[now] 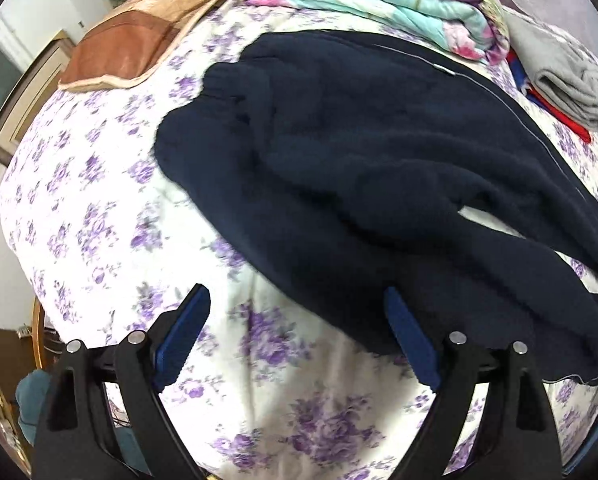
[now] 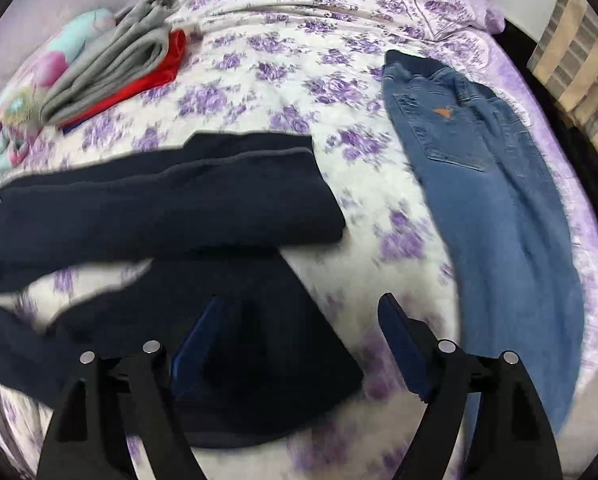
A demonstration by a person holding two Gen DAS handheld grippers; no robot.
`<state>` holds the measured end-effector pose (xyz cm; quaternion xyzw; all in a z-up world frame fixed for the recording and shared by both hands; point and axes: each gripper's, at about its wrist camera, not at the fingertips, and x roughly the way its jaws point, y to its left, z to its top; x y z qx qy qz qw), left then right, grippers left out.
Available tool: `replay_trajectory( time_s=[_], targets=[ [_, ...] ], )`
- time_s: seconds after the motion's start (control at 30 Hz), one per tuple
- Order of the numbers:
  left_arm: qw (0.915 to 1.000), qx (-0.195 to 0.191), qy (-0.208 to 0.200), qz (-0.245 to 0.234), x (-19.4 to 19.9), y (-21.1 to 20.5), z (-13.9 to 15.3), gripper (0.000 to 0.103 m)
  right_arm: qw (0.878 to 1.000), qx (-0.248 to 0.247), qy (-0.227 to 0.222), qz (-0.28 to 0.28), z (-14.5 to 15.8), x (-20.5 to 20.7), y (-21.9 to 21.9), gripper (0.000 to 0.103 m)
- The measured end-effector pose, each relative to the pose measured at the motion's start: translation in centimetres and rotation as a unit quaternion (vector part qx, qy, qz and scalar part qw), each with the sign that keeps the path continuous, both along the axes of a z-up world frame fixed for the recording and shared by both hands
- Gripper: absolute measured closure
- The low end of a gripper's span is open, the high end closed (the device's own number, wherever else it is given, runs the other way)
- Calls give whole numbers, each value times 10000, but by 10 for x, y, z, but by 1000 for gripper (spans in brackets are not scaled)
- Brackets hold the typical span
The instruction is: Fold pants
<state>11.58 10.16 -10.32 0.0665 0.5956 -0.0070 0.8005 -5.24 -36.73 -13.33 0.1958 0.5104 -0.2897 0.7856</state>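
Navy pants (image 1: 359,184) sprawled mid-frame on bed (image 1: 99,220): soft, thick, limp. Best hold: hem or waistband edges. Left tool (image 1: 299,316), right tool (image 2: 299,320) wide open, empty.

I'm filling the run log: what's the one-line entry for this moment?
task: fold pants | navy pants: unfolded on bed | left gripper: open, empty | right gripper: open, over pants
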Motion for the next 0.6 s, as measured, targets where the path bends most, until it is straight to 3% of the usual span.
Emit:
replay_trajectory(
  time_s=[0.07, 0.1, 0.13, 0.17, 0.2, 0.23, 0.27, 0.33, 0.4, 0.5, 0.53, 0.57, 0.6],
  targets=[
    [9999, 15, 29, 99, -3, 9, -2, 14, 9990, 251, -240, 270, -10, 0, -10, 22],
    [9998, 66, 58, 157, -3, 15, -4, 14, 9980, 491, -33, 398, -22, 12, -15, 22],
    [9997, 78, 63, 202, -4, 17, -5, 14, 9959, 777, 105, 442, -33, 23, -15, 28],
    [9996, 63, 66, 260, -6, 21, -6, 14, 9925, 1118, 163, 460, -44, 29, -13, 40],
    [9995, 35, 71, 302, -6, 23, -6, 14, 9932, 1060, 245, 402, -47, 31, -9, 42],
    [9994, 7, 89, 333, -6, 26, -7, 14, 9946, 855, 303, 497, -44, 32, -1, 59],
    [9994, 8, 89, 340, -7, 27, -8, 14, 9939, 880, 267, 611, -40, 32, 3, 95],
    [9993, 24, 86, 360, -6, 30, -9, 14, 9914, 1164, -46, 594, -17, 19, 1, 94],
    [9992, 12, 90, 386, -4, 33, -10, 14, 9945, 807, -398, 526, 22, -3, -7, 94],
    [9987, 13, 82, 499, 3, 39, -14, 14, 9974, 275, -659, 108, 52, -28, -33, 93],
    [9985, 12, 86, 533, 5, 40, -15, 14, 9975, 80, -693, -140, 52, -33, -44, 86],
    [9983, 5, 93, 570, 9, 41, -16, 14, 9973, -127, -588, -418, 46, -35, -54, 61],
    [9982, -2, 93, 592, 11, 41, -17, 14, 9961, -299, -362, -740, 33, -33, -65, 44]
  ],
)
